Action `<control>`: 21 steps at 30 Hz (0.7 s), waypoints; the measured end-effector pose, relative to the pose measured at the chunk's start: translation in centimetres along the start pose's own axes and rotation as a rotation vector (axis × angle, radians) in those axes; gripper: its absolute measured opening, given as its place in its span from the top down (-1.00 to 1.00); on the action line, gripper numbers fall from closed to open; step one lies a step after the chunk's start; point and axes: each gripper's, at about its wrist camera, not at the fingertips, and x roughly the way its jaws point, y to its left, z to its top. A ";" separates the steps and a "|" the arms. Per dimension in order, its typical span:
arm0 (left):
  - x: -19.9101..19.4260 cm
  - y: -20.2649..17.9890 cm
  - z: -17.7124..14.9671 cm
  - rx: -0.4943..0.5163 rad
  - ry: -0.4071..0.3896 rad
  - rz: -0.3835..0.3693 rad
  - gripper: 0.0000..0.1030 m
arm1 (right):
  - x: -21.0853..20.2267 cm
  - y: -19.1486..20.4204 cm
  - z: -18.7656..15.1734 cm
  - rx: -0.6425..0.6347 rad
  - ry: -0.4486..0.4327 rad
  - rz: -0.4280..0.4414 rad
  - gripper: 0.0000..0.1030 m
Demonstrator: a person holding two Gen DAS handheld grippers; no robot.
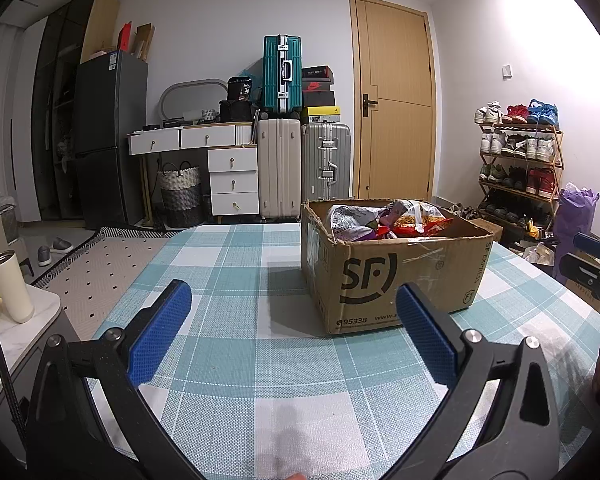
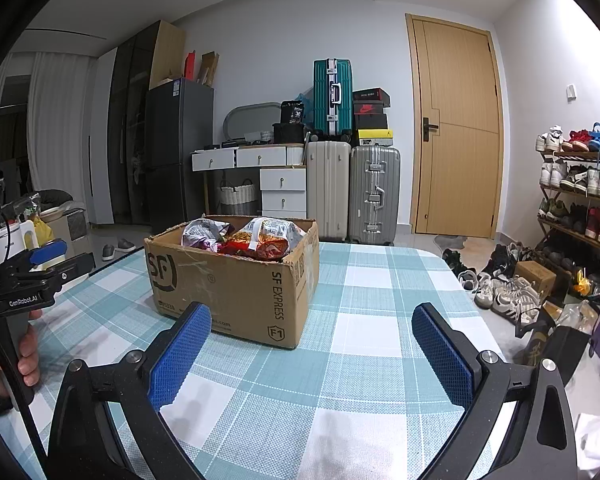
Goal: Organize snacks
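A brown cardboard box [image 1: 396, 276] marked SF stands on the checked tablecloth [image 1: 236, 344], filled with snack bags [image 1: 392, 220] in red, purple and silver. In the right wrist view the same box [image 2: 236, 280] sits ahead and to the left, its snack bags [image 2: 256, 236] heaped inside. My left gripper [image 1: 294, 304] is open with nothing between its blue pads, short of the box and left of it. My right gripper [image 2: 312, 328] is open too, holding nothing, just short of the box's near right corner. The left gripper [image 2: 50, 258] also shows at the left edge, held by a hand [image 2: 4, 360].
A white cup [image 1: 10, 286] stands on a low side table at the left. Suitcases [image 1: 300, 168], a drawer unit [image 1: 232, 180] and a fridge [image 1: 108, 140] line the far wall beside a wooden door [image 1: 396, 100]. A shoe rack [image 2: 580, 192] and loose shoes [image 2: 500, 288] sit right of the table.
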 end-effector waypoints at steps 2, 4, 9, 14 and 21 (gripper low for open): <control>0.0 0.0 0.0 0.000 0.000 0.000 -0.98 | 0.0 0.0 0.0 0.000 0.000 0.000 -0.99; 0.1 -0.1 0.0 0.000 0.000 0.000 -0.98 | 0.0 0.0 0.0 0.000 -0.001 0.000 -0.99; -0.1 0.1 0.0 0.000 0.000 0.000 -0.98 | 0.0 0.0 0.0 0.000 -0.001 0.000 -0.99; 0.2 -0.1 0.0 0.000 0.000 0.000 -0.98 | 0.0 0.0 0.0 0.001 0.000 -0.001 -0.99; 0.3 -0.1 -0.1 0.000 -0.001 0.000 -0.98 | -0.1 0.0 0.0 0.001 0.000 -0.001 -0.99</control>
